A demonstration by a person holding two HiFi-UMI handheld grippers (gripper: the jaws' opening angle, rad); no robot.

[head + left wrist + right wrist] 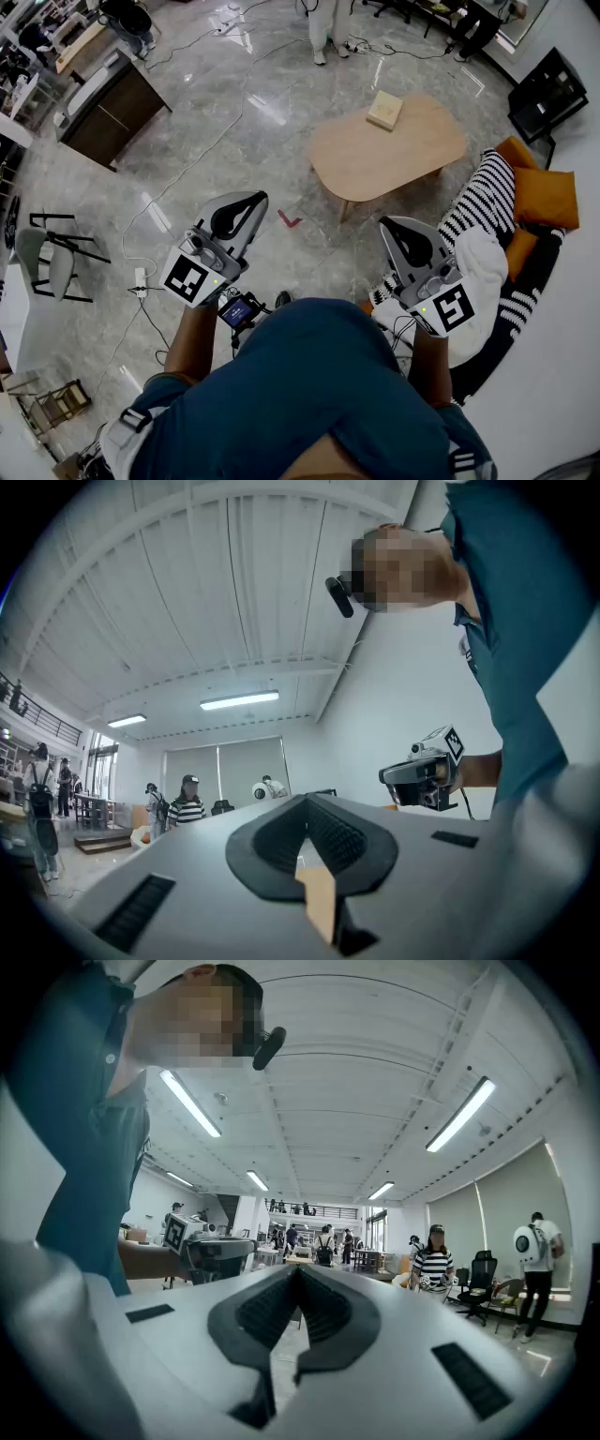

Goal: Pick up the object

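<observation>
Nearest the head camera, the person's teal shirt point(319, 394) fills the lower frame, and both grippers are held out in front of it, above the grey stone floor point(234, 122). The left gripper point(255, 199) is seen with its jaws pressed together and nothing between them. The right gripper point(390, 225) is likewise seen with its jaws drawn together and empty. The object, a small flat tan box point(384, 110), lies near the far edge of the rounded wooden tabletop point(412, 155), well apart from both grippers. No reach appears to have been begun, so the step in hand is judged to be the approach. It is likely done best if the tabletop is walked up to first, so that the box is met from above and not at a long stretch. The jaws of the chosen gripper should be spread wide before the descent, since shut jaws would only push the box. Because the box looks low and flat, the jaws are probably best set across its two opposite sides, close to the wood. The striped sofa point(483, 202) just beside the tabletop should be kept clear of on the right.
</observation>
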